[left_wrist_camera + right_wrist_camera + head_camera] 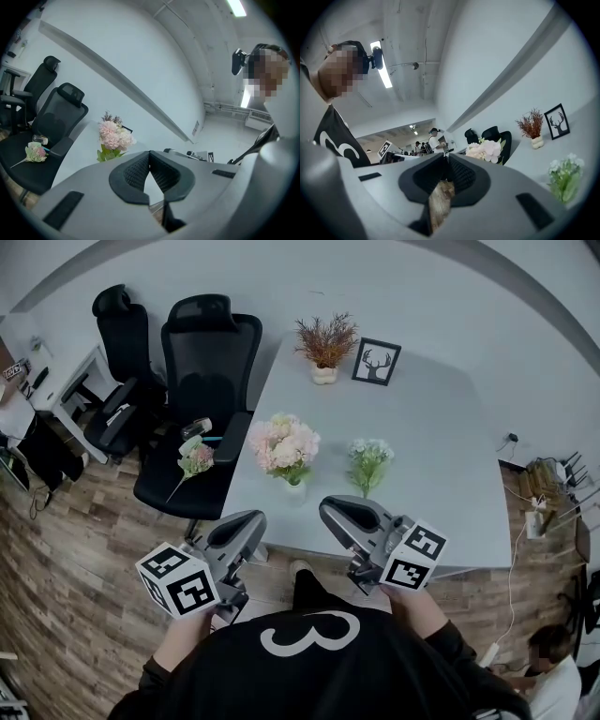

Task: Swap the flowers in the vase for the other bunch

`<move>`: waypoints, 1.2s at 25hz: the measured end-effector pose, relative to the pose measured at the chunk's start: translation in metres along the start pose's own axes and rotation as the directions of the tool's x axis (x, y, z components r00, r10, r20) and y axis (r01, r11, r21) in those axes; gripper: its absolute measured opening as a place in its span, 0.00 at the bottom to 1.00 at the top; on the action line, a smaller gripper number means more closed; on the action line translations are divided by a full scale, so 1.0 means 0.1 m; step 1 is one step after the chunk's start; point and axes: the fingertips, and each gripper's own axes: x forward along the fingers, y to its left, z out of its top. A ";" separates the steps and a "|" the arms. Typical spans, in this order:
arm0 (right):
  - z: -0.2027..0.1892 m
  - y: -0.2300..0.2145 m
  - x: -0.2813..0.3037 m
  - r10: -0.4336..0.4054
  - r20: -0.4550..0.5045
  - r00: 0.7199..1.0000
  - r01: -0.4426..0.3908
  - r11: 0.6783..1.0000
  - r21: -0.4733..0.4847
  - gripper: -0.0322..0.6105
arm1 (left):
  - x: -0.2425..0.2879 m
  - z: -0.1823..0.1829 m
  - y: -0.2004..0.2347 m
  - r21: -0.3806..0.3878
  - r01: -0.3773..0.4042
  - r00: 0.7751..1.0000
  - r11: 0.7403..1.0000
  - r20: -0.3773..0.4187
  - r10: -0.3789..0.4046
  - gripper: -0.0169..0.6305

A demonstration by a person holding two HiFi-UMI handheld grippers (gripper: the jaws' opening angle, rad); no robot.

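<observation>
- Left tool [247,524]: in its own view [150,161] the ribbed pads are pressed together at the tips with nothing between them. It is clenched and empty.
- Right tool [336,512]: its own view [444,164] shows the same, with the jaws drawn together and no stem or other thing between them. Only floor shows through the slot below.
- We hold both tools low at the near edge of the white surface [441,446], side by side and apart from each other. Neither touches any flower.
- The pink flowers [284,446] stand in a pale vase [295,490] on the surface, just ahead of the gap between the two tools. They are slightly nearer the left tool, appearing ahead-left in its view [114,136] and just right of the jaws in the right tool's view [487,150].
- A white-green bunch [367,463] sits ahead of the right tool, beside the pink flowers and apart from them. It is low right in the right tool's view [565,180]. We cannot tell whether it stands in a vessel.
- A small bunch [196,458] lies on the seat of a black chair [211,357], off to the left of the left tool and off the surface.
- Far beyond both tools, at the back of the surface, are a dried plant [325,341] in a white pot and a framed deer picture [376,362].
</observation>
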 end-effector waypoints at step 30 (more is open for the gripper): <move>-0.12 -1.09 0.91 -0.157 -0.180 0.971 0.127 0.977 -0.171 0.80 | -0.07 0.22 1.00 -0.139 -0.196 0.978 0.971 0.050 0.205 0.04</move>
